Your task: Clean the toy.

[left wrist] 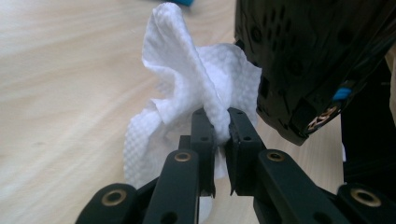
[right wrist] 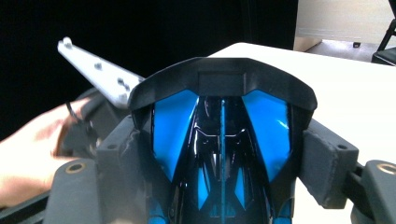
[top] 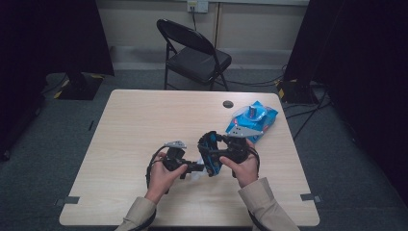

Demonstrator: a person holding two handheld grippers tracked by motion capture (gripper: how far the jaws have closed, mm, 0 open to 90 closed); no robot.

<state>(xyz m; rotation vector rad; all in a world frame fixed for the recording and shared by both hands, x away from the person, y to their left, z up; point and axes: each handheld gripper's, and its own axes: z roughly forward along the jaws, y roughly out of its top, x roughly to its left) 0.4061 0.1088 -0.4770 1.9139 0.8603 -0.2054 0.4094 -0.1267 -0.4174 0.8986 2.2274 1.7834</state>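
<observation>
Between the jaws of the left claw (left wrist: 222,128) a crumpled white wipe (left wrist: 187,93) is pinched tight, its folds fanning up just beside a black-and-blue toy car (right wrist: 222,140). The right claw (right wrist: 219,154) grips that car across its sides, both pads (right wrist: 322,165) pressed on the body. In the high view both claws meet above the near middle of the desk (top: 144,120), and a blue packet (top: 262,118) lies beyond the right hand (top: 245,166).

Embossed white paper wipe (left wrist: 187,79); glossy black-blue plastic car (right wrist: 219,154); matt wood-grain table (top: 144,120).
</observation>
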